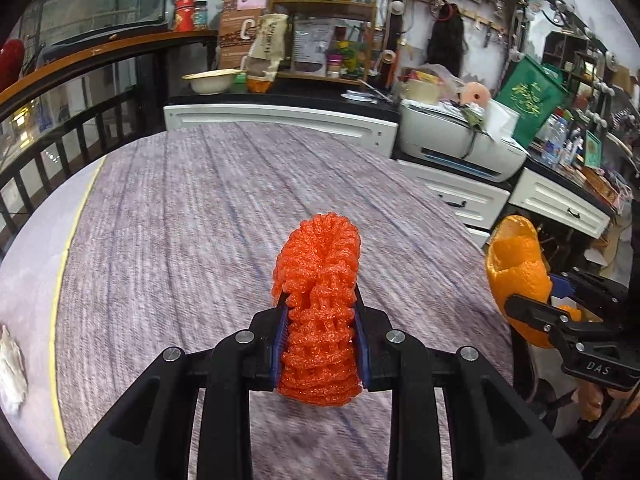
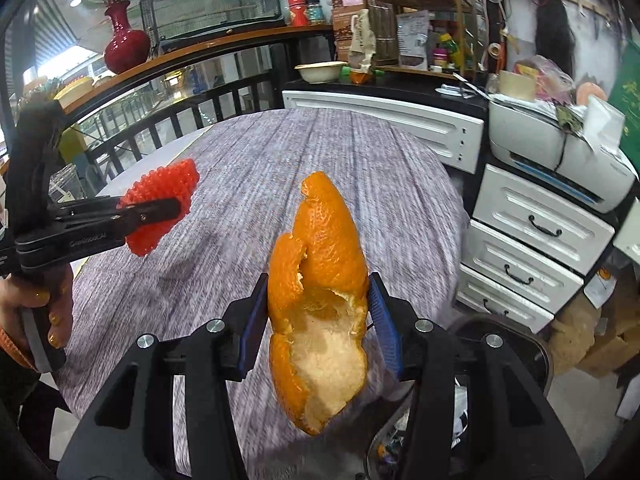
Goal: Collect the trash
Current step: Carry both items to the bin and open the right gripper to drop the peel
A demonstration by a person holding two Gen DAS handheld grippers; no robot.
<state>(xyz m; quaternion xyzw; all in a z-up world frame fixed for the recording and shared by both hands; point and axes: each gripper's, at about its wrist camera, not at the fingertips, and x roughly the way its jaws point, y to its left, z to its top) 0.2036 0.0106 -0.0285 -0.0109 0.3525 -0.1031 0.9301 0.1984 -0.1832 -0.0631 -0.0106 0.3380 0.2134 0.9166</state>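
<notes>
Now orange peel (image 2: pixel 320 300) sits clamped inside right claw (image 2: pixel 320 312).

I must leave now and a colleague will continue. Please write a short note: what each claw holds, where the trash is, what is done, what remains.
Left claw: shut on the orange foam fruit net, held above the table.
Right claw: shut on the orange peel, also in the air above the table, near its right edge.
Done: both pieces are picked up.
Left: drop both in the bin, partly visible low to the right of the right claw. A crumpled whitish scrap lies at the table's left edge; probably trash too.
</notes>
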